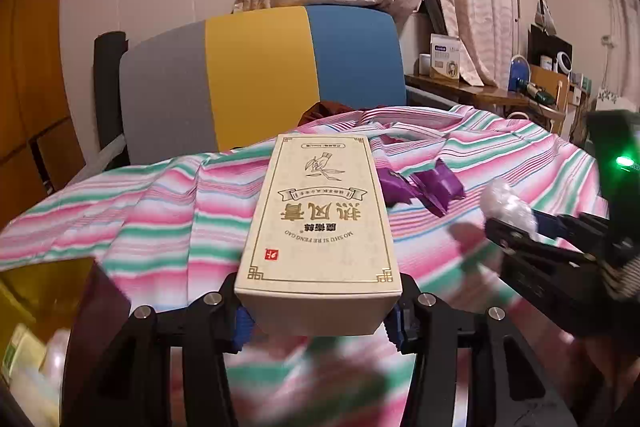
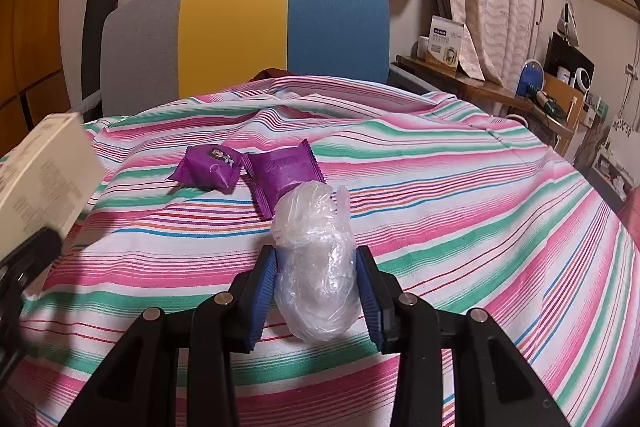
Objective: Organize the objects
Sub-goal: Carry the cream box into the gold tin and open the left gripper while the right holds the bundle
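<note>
On the bed's striped sheet (image 2: 440,187), sorting is partway. My left gripper (image 1: 318,323) clamps the one cream box (image 1: 316,219), lifted. My right gripper (image 2: 316,291) squeezes the one clear plastic bundle (image 2: 316,259). Two purple snack packets (image 2: 248,171) wait mid-bed toward the headboard edge.

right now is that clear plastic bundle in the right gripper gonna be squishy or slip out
The clear plastic bundle looks crinkled and soft, so it probably squashes between the right gripper pads. Its glossy film may be slippery. It seems light for its size.
</note>
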{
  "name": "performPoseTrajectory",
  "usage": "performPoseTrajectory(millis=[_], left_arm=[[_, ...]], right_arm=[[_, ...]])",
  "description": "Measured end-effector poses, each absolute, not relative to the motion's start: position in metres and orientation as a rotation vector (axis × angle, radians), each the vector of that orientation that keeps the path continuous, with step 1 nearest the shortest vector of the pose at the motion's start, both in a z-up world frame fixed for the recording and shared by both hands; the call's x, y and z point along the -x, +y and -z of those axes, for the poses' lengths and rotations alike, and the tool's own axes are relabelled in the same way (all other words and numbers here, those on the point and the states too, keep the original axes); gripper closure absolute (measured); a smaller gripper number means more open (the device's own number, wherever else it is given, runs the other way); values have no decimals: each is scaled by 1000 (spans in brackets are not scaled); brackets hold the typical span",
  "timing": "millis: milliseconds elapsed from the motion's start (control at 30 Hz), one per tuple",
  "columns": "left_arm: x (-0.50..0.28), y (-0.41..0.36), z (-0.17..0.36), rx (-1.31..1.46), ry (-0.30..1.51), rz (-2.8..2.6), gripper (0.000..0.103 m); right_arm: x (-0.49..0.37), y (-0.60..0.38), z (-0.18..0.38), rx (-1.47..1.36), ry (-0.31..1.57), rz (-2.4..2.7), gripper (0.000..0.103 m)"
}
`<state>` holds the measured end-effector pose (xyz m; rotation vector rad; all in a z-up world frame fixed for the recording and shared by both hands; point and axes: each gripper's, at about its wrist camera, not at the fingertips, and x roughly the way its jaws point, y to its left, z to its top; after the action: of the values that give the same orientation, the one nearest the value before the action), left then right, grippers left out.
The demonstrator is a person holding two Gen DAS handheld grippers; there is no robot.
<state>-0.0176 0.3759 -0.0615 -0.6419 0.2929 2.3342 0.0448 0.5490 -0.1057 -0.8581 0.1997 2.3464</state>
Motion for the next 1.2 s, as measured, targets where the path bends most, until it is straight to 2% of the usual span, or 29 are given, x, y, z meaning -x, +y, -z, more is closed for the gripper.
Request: performPoseTrajectory(millis=[600, 933, 1200], left_arm=[[-34, 252, 30, 693, 15, -2382, 51], [11, 144, 16, 846, -191, -2590, 51], [64, 72, 33, 1076, -297, -2675, 51]], right_arm=[[-39, 515, 98, 827, -4, -2434, 63], [-36, 502, 96, 829, -83, -2458, 63], [-32, 488, 99, 856, -176, -2448, 63]])
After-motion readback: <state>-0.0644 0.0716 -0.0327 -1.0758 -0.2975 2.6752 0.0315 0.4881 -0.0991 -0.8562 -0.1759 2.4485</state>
